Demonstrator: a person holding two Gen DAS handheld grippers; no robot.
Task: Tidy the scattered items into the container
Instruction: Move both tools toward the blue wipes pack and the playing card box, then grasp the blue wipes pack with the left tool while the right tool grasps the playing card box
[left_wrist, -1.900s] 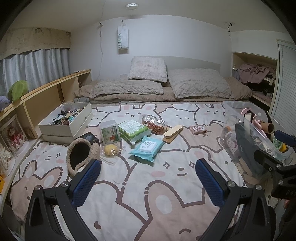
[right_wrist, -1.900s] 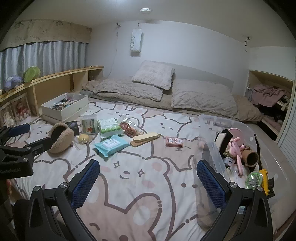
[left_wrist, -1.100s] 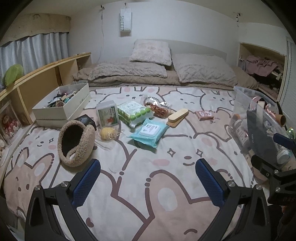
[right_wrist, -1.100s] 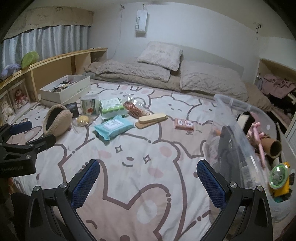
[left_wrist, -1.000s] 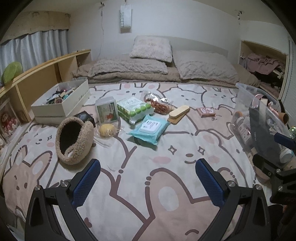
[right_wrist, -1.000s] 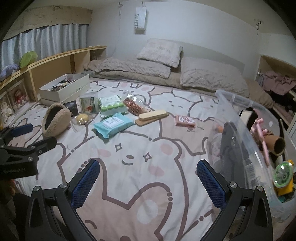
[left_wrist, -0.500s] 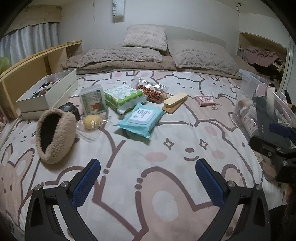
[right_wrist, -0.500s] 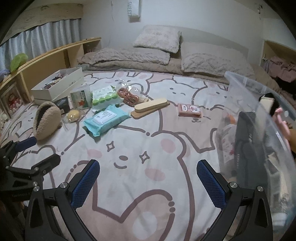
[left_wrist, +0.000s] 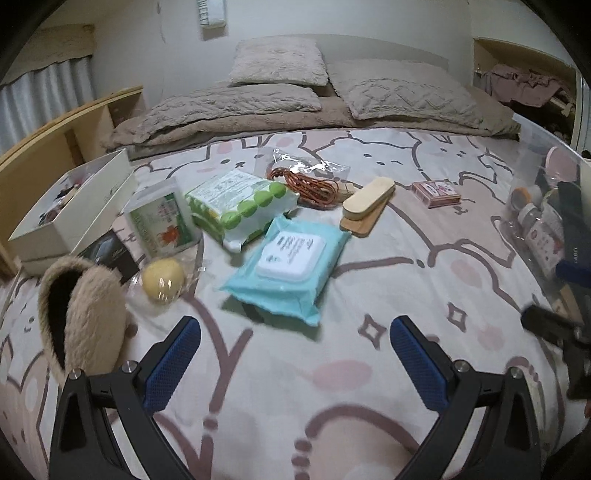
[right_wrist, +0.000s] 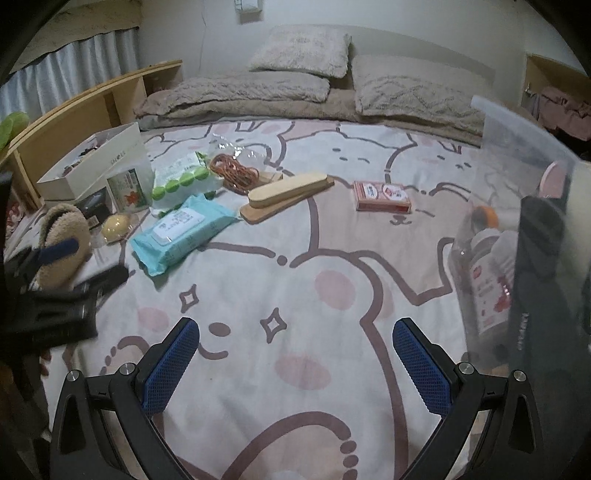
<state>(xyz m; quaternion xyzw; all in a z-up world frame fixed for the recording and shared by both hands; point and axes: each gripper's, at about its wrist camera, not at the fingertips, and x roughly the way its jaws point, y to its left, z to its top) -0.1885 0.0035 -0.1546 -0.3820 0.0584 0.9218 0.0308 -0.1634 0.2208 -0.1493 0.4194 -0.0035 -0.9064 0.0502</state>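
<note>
**Both grippers wide open, low over the bed**

The left gripper (left_wrist: 295, 354) has its blue-padded fingers (left_wrist: 171, 363) spread wide, holding nothing and touching nothing; they hang just short of the blue wipes pack (left_wrist: 288, 266). The right gripper (right_wrist: 295, 354) is equally wide and empty, over bare sheet beside the clear container (right_wrist: 524, 236), which stands at the right edge of the bed and already holds bottles and a dark flat object.

The scattered items lie on a bedsheet (left_wrist: 424, 258) printed with cartoon bears: a fluffy beige pouch (left_wrist: 79, 317), a yellow ball in plastic wrap (left_wrist: 162, 277), a green-dotted tissue pack (left_wrist: 240, 205), a small green carton (left_wrist: 162, 221), a bagged orange cord (left_wrist: 314, 184), a wooden brush (left_wrist: 367, 203) and a pink card box (left_wrist: 436, 192). A white shoebox (left_wrist: 70, 218) sits at the left by a wooden shelf; grey pillows (left_wrist: 280, 66) line the far wall.

Compared with half a second ago, both cameras have come lower and closer to the items, which now appear larger.
</note>
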